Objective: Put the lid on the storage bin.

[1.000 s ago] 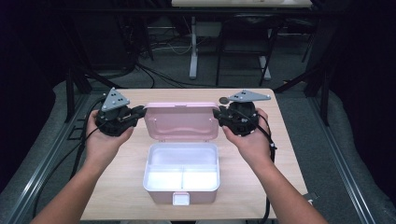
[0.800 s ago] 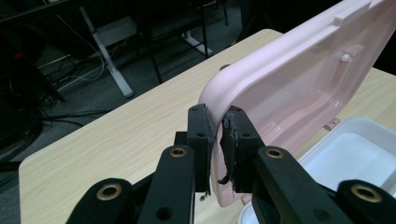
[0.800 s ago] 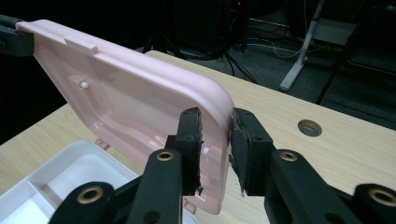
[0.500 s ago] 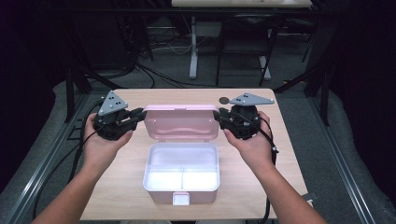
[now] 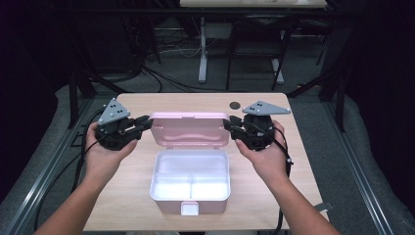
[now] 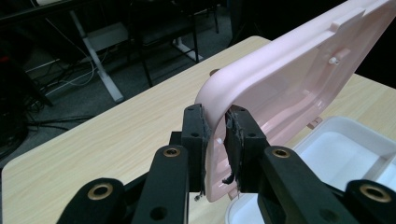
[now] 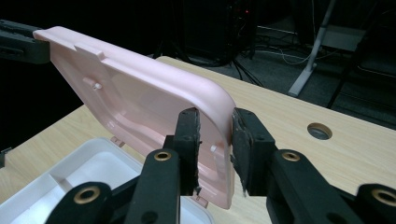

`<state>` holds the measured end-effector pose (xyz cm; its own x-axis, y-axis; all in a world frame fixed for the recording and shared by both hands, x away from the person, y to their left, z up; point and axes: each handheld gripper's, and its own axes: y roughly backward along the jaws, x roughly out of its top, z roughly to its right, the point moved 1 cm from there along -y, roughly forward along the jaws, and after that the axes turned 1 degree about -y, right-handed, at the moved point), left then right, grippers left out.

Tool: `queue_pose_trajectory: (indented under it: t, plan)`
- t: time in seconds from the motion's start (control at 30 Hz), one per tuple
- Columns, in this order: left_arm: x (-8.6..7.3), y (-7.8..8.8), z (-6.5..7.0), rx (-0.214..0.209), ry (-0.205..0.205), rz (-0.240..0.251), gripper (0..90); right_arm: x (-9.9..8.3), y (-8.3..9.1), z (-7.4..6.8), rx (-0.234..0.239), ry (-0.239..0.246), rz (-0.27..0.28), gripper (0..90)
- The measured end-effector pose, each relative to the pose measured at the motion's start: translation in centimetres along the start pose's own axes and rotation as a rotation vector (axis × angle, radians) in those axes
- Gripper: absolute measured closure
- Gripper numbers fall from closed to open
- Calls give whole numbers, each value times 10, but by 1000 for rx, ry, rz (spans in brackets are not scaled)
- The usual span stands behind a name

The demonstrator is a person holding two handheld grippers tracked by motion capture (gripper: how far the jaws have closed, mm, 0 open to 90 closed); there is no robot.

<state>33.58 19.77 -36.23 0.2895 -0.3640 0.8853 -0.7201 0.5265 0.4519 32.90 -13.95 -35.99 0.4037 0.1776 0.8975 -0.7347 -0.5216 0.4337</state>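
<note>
The pink lid (image 5: 189, 128) stands raised, nearly upright, behind the white box (image 5: 190, 181) at the middle of the table (image 5: 293, 161). In the high view the lid's long axis runs left to right across the table, its hollow inner face turned toward the person and its top edge leaning a little away. The box lies below it with the same long axis, its open top up; a rib splits the inside into two compartments, and a small pink latch (image 5: 189, 209) sits on the near wall. No brand, label or writing can be read on lid or box.

The left tool (image 5: 142, 123) meets the lid's left end. In the left gripper view (image 6: 215, 135) its jaws straddle the rounded corner of the lid; they have just been opening, the lid edge stands between them, and a sliver of gap shows at the pads, so it reads as released rather than clenched.

The right tool (image 5: 232, 126) meets the lid's right end. In the right gripper view (image 7: 215, 140) the lid's corner stands between its jaws with a clear gap on the outer side, so it too is released, not pressing.

A dark round hole (image 5: 235, 105) lies in the table's far right part, well apart from the box.
</note>
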Motion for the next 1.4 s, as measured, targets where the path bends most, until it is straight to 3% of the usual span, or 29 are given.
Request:
queue_pose_trajectory:
  t: [0.07, 0.2, 0.93, 1.4]
  plan:
    - [-1, 1, 1, -1, 4, 7, 778, -1, 1, 1, 20, -3, 5, 728]
    - [-3, 4, 4, -1, -2, 10, 774, -3, 2, -1, 8, 2, 3, 731]
    - [-16, 17, 11, -47, 20, 65, 762, -17, 16, -3, 63, -19, 38, 717]
    - [-28, 22, 14, -76, 50, 87, 751, -23, 17, -7, 64, -11, 38, 704]
